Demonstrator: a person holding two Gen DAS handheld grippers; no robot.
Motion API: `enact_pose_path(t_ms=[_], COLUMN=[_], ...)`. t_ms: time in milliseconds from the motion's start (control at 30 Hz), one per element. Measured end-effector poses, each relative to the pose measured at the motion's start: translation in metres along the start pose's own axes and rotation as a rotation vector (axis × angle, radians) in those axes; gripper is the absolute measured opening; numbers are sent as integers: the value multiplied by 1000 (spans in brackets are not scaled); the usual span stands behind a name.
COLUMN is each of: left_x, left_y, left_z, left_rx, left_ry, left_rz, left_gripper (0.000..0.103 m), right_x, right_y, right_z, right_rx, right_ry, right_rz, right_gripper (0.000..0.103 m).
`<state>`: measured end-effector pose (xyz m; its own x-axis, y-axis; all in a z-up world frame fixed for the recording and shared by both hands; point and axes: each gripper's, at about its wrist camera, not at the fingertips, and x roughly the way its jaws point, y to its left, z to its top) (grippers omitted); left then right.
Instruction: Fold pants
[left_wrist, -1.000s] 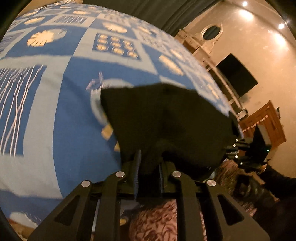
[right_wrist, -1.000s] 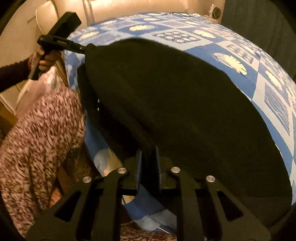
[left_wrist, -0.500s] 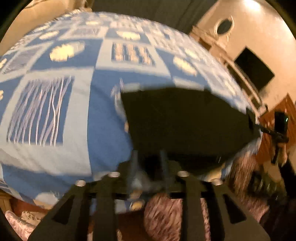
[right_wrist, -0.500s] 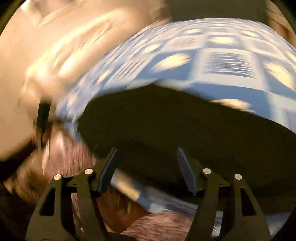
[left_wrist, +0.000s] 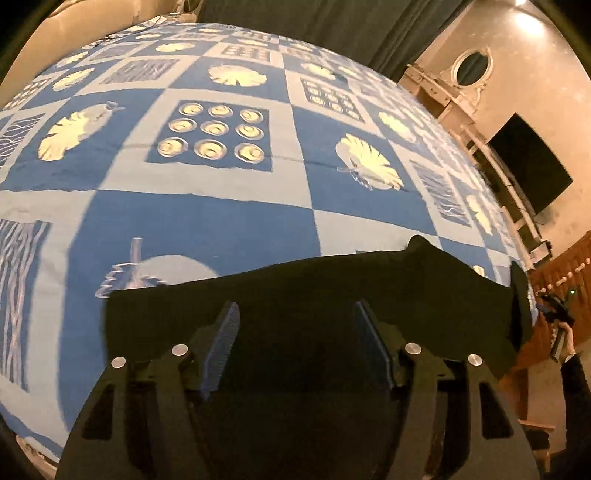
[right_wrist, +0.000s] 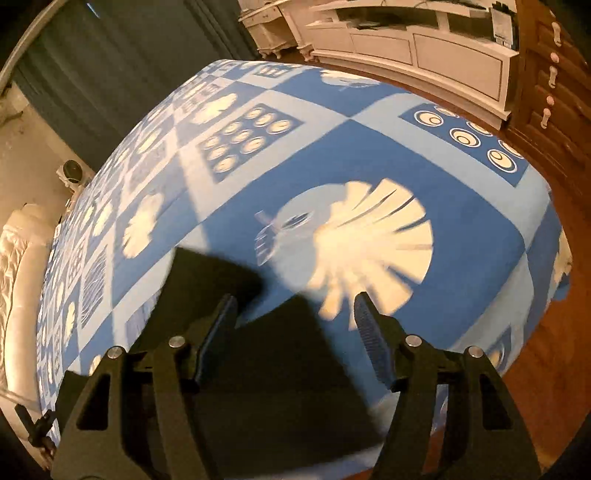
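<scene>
Black pants (left_wrist: 424, 288) lie flat along the near edge of the bed's blue patterned cover (left_wrist: 221, 206). My left gripper (left_wrist: 296, 305) hovers over them. Its jaws are opening, and the cloth lies below the fingers, not pinched. At the far right of the left wrist view, a person's hand (left_wrist: 565, 343) holds the other tool beyond the pants' end. In the right wrist view, one blurred end of the pants (right_wrist: 214, 280) reaches onto the cover (right_wrist: 332, 155) near the bed's corner. My right gripper (right_wrist: 295, 297) stands open above it, gripping nothing.
A dark curtain (left_wrist: 314, 22) hangs behind the bed. A white dresser with an oval mirror (left_wrist: 472, 68) and a black screen (left_wrist: 528, 166) line the right wall. White cabinets (right_wrist: 406, 40), a wooden wardrobe (right_wrist: 546, 74) and wood floor (right_wrist: 535, 350) lie past the bed's corner.
Both grippers were shut on the black pants and have let go. The pants now lie flat on the cover. The right gripper has swung and rolled towards the bed's corner.
</scene>
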<state>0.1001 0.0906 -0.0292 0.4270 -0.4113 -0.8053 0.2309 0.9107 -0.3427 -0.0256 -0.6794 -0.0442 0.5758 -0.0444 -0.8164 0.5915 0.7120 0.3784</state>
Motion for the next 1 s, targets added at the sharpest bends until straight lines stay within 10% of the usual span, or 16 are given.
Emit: enact_pose_path(t_ms=[133,233,567,633,767,900,1000], left_x=[13,19,26,29,33,38,39], left_y=[-14,-19,-16,-18,-26,-31,-31], left_z=[0,-1,-1,-4,-7,-10,-13], left_rx=[6,5,-95,-79,-16,17,11], left_ry=[0,-2,-48,-51,-55,-63,-83], left_rz=[43,78,83,93,128,162,172], left_gripper=[77,82,83,84,87,91,91], right_x=[38,45,22,49,29,-4,11], right_y=[-3,13,40,32,26,74,129], right_z=[2,-3,9,1,9,15,9], right_rx=[-50,-172,-341,-341,-197,-158,-217], right_ry=[141,185,26,112,1,-127,-42], right_rz=[36,20,-76,-120,-135,-146,-84], right_gripper=[62,18,15,16,29,63,71])
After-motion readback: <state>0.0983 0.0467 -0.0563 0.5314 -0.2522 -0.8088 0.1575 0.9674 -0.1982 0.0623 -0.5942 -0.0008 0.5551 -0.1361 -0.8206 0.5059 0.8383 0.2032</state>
